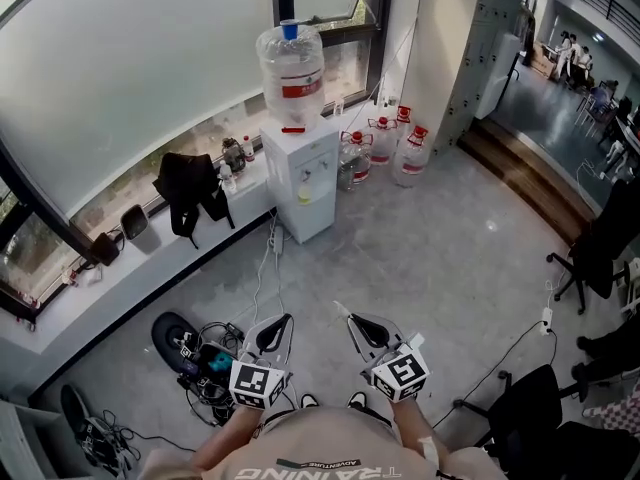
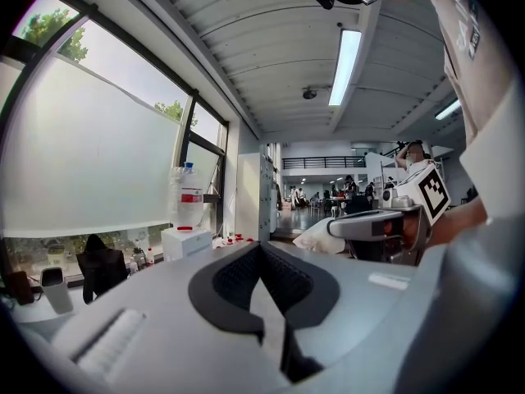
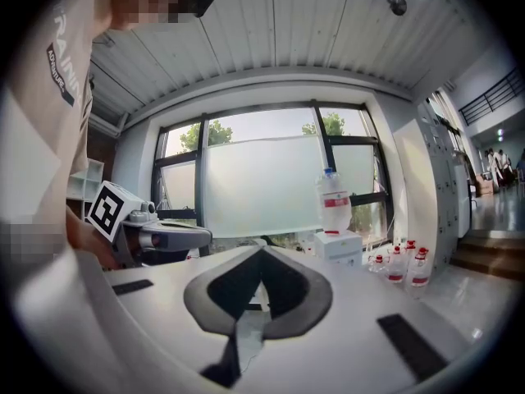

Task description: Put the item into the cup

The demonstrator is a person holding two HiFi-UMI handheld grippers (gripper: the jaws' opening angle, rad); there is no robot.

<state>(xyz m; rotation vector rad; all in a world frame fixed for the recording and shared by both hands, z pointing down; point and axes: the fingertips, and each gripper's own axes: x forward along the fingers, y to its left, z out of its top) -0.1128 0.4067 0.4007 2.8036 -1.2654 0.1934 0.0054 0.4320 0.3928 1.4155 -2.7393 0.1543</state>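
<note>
- Since neither the item nor the cup shows in any view, the task looks not yet begun; this is a judgement that the step in hand is only finding them.
- Left claw [image 2: 261, 248]: jaws brought together at the tips, nothing between them. It is held low in front of the person's body, pointing out over the bare floor [image 1: 440, 258].
- Right claw [image 3: 262, 253]: likewise closed tip to tip and empty, held just beside the left claw and level with it.
- Ahead of both claws, and well apart from them, stands a white water dispenser [image 1: 300, 183] with a big bottle [image 1: 291, 68] on top. Spare jugs [image 1: 383, 140] with red caps sit on the floor to the right of it.
- Ahead and to the left of the left claw, a black bag [image 1: 190, 190] hangs off the window ledge. A tangle of cables [image 1: 215, 363] lies close by that claw's left side.
- No counter shows within reach of either claw (only floor, ledge and office chairs [image 1: 600, 248] far to the right).
- Next move, as I judge it: bring the item and cup into view, then part the jaws of one claw before closing in on the item.
</note>
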